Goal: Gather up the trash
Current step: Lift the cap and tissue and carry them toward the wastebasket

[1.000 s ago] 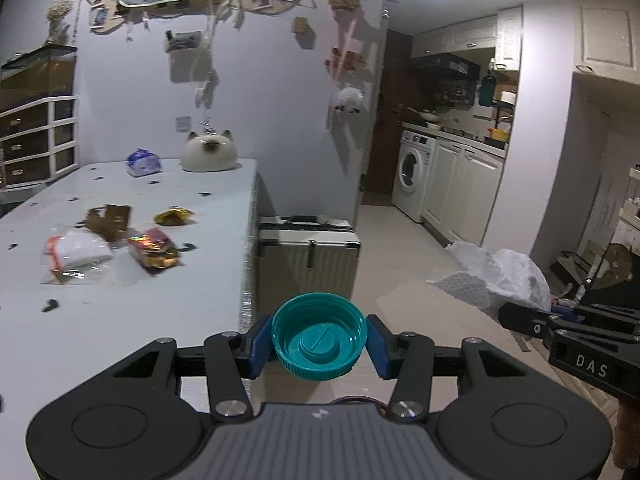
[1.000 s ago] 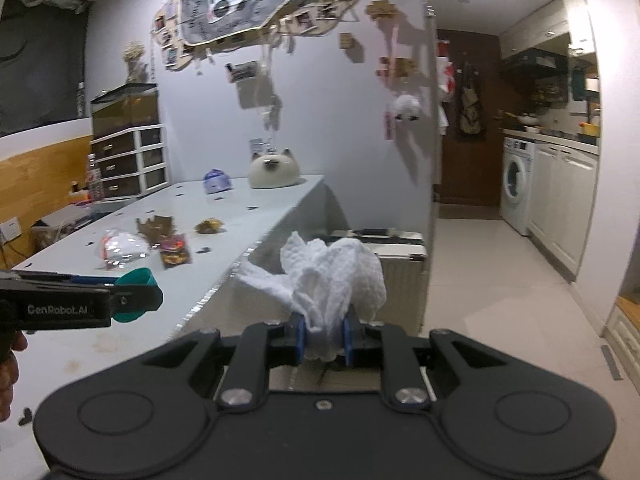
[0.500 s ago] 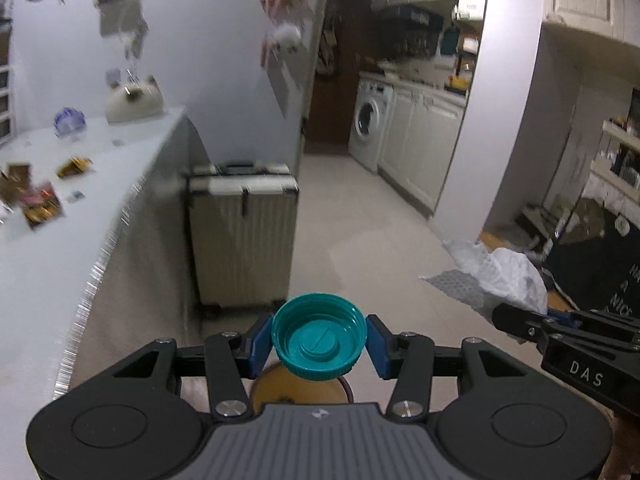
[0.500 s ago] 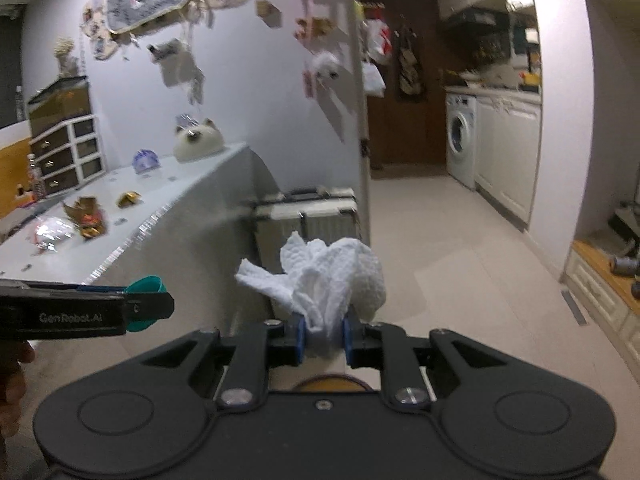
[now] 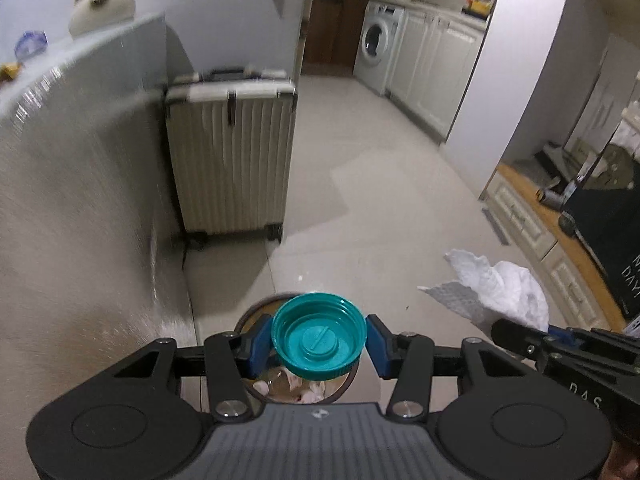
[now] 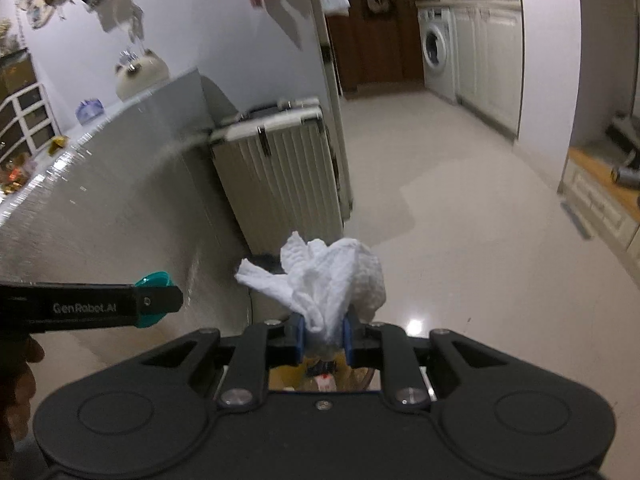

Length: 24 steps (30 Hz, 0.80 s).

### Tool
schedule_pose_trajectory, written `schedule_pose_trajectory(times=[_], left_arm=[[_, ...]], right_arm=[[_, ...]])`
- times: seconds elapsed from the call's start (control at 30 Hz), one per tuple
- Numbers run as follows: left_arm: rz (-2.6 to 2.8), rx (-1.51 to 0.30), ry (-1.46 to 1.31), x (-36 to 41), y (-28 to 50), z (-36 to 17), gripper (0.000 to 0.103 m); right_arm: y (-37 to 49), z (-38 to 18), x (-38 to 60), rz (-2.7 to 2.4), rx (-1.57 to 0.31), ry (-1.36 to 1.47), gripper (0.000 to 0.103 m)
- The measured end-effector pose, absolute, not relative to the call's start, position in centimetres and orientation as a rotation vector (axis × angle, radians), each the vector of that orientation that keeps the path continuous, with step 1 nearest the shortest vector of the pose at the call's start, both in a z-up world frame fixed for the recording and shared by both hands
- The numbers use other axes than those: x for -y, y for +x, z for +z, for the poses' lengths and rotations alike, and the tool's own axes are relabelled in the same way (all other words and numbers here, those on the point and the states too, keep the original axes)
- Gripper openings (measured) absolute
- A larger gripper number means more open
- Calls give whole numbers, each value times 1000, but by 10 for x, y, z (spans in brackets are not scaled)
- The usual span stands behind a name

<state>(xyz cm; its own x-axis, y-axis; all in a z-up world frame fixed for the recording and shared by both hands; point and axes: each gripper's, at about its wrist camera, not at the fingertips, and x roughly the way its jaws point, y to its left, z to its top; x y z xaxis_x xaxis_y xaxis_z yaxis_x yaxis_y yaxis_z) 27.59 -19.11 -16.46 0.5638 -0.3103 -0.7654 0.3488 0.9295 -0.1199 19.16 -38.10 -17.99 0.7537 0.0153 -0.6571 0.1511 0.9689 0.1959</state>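
Observation:
My left gripper (image 5: pixel 319 344) is shut on a teal bottle cap (image 5: pixel 319 338) and holds it over a round trash bin (image 5: pixel 288 386) on the floor, with wrappers inside. My right gripper (image 6: pixel 323 336) is shut on a crumpled white paper towel (image 6: pixel 328 278), above the same bin (image 6: pixel 320 374), mostly hidden by the gripper body. The towel also shows in the left wrist view (image 5: pixel 496 284), and the left gripper with its cap in the right wrist view (image 6: pixel 154 300).
A ribbed beige suitcase (image 5: pixel 230 152) stands beyond the bin, against the table end (image 5: pixel 72 184). Wrappers (image 6: pixel 12 178) and a cat-shaped jar (image 6: pixel 140 74) lie on the tabletop. Tiled floor runs toward a washing machine (image 5: pixel 374 50). Low cabinets (image 5: pixel 532 228) stand at right.
Both grippers have swung away from the tabletop and tilted down toward the floor. The trash bin has come into view below them. Both grips are unchanged.

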Motion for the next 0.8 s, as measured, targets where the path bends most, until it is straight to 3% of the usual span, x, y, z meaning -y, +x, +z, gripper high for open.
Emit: schedule_pose_trajectory(times=[0.8], left_arm=[[-353, -1305, 39, 215, 418, -399, 50]], right_arm=[[355, -401, 392, -93, -1096, 492, 19]])
